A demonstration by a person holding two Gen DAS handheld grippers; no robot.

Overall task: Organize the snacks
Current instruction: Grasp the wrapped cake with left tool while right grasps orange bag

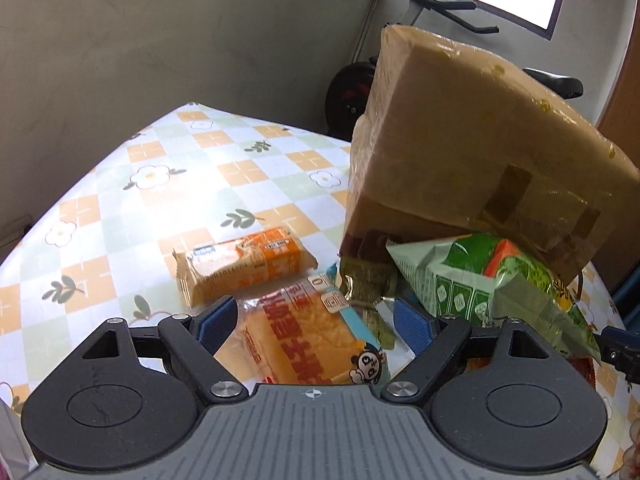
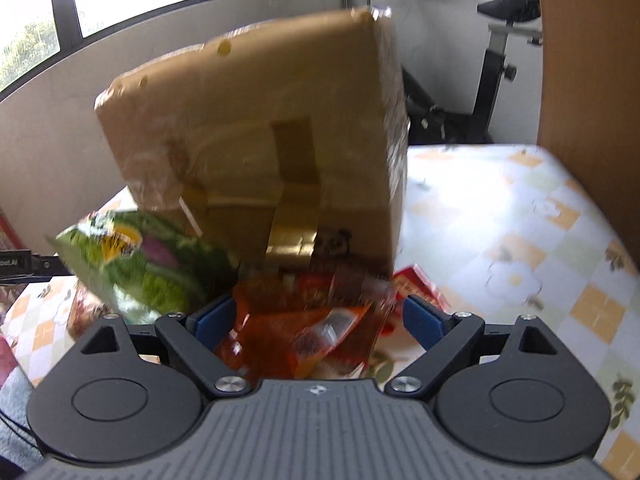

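Observation:
A taped cardboard box (image 1: pixel 472 152) stands tilted on the flowered tablecloth (image 1: pixel 120 200), its lower edge resting on a heap of snacks. A green bag (image 1: pixel 492 280) pokes out from under it. An orange wrapped bar (image 1: pixel 244 264) lies apart to the left, with a yellow cake packet (image 1: pixel 304 340) in front of it. My left gripper (image 1: pixel 316 322) hangs open over that packet, its blue pads on either side and apart from it. In the right wrist view, the box (image 2: pixel 256 128) leans over the green bag (image 2: pixel 144 260) and an orange packet (image 2: pixel 288 340). My right gripper (image 2: pixel 318 320) is open above the orange packet.
A small olive-gold sachet (image 1: pixel 366 284) lies by the box's foot, and a red pack (image 2: pixel 416 284) sits at its right. An exercise bike (image 2: pixel 492 72) stands behind the table, with windows and a wall beyond. A brown panel (image 2: pixel 588 80) borders the table's right side.

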